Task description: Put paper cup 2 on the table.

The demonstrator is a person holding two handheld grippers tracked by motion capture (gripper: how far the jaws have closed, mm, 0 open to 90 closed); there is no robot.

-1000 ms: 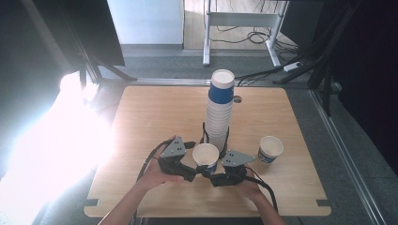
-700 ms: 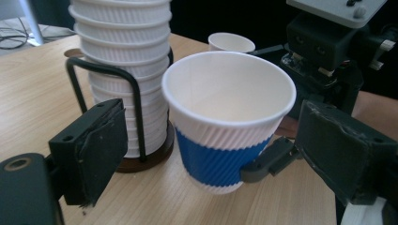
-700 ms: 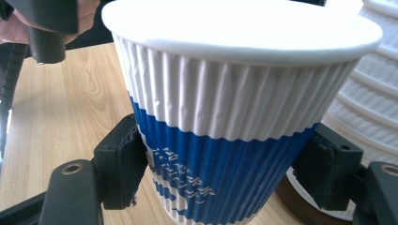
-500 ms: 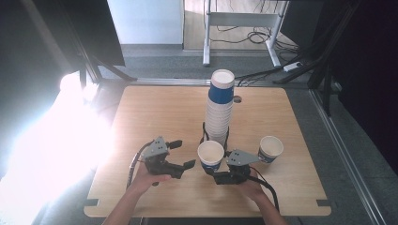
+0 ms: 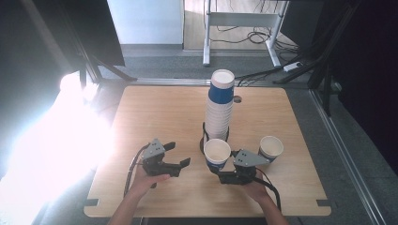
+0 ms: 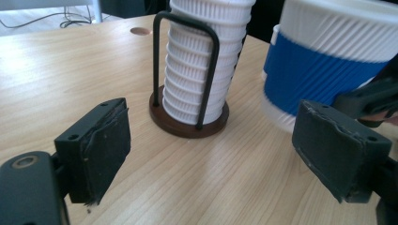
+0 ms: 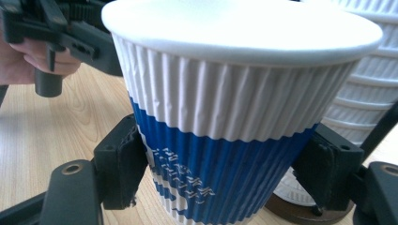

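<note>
A white-and-blue ribbed paper cup [image 5: 217,152] [image 7: 234,117] is clamped near its base by my right gripper [image 5: 220,169] [image 7: 225,183], held upright just in front of the cup stack. The tall stack of nested cups [image 5: 219,105] [image 6: 197,70] stands in a black wire holder on a brown disc. My left gripper [image 5: 178,153] [image 6: 211,154] sits to the left of the held cup, apart from it. Its jaws have just been closing a little, they stand open and nothing lies between them. The held cup [image 6: 324,61] shows at the right of the left gripper view.
A second single cup [image 5: 271,148] stands upright on the wooden table [image 5: 155,112], right of the held one. A small hole [image 5: 237,99] lies in the tabletop behind the stack. Strong glare washes the table's left edge. Table legs and cables lie on the floor beyond.
My left gripper has drawn away to the left from the cup and sunk toward the table. The cup stays in the right gripper, shifted slightly right.
</note>
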